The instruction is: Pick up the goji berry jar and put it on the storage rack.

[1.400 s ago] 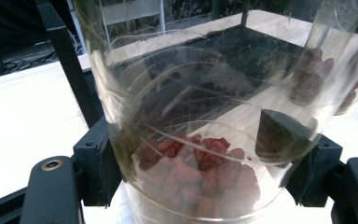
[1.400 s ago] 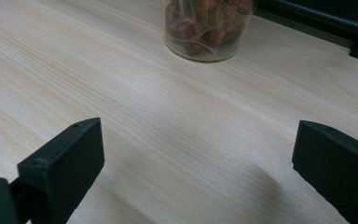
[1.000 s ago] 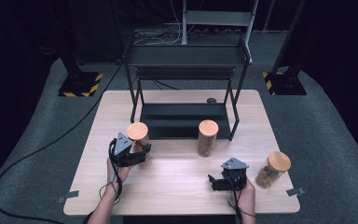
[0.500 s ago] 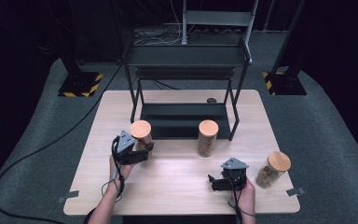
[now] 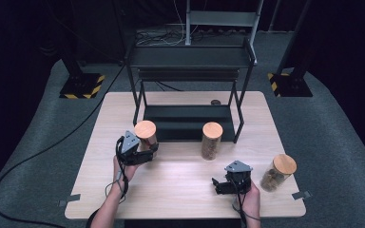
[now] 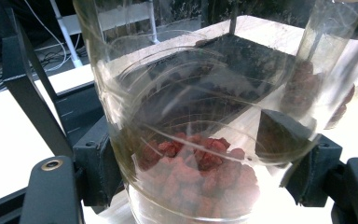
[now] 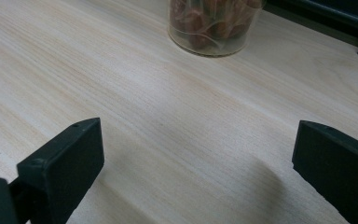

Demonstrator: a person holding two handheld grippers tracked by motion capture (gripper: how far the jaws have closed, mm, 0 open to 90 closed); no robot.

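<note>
While the left gripper (image 5: 145, 154) sits near the left front of the black rack (image 5: 190, 66), its fingers (image 6: 98, 163) are clamped on a glass jar (image 5: 146, 135). That jar has a round wooden lid and stands upright at the left side of the surface (image 5: 180, 190), just in front of the rack's low black step. Seen up close in the left gripper view, the jar (image 6: 200, 140) has clear walls and small red-brown bits piled at the bottom. One black finger presses on each side of the glass.

Over on the right, the right gripper (image 5: 221, 185) rests low near the front edge of the surface. Its fingers (image 7: 63, 163) are spread wide apart with nothing between them, just bare light wood.

A second jar (image 5: 211, 141) with a wooden lid stands in the middle, close to the right leg of the rack. The right gripper view shows the bottom of a jar (image 7: 212, 28) ahead of the open fingers, well apart from them. A third jar (image 5: 278, 172) stands near the right edge of the surface, just beside the right hand (image 5: 252, 202). A small dark round thing (image 5: 215, 102) lies behind the rack, too tiny to tell what it is.
</note>
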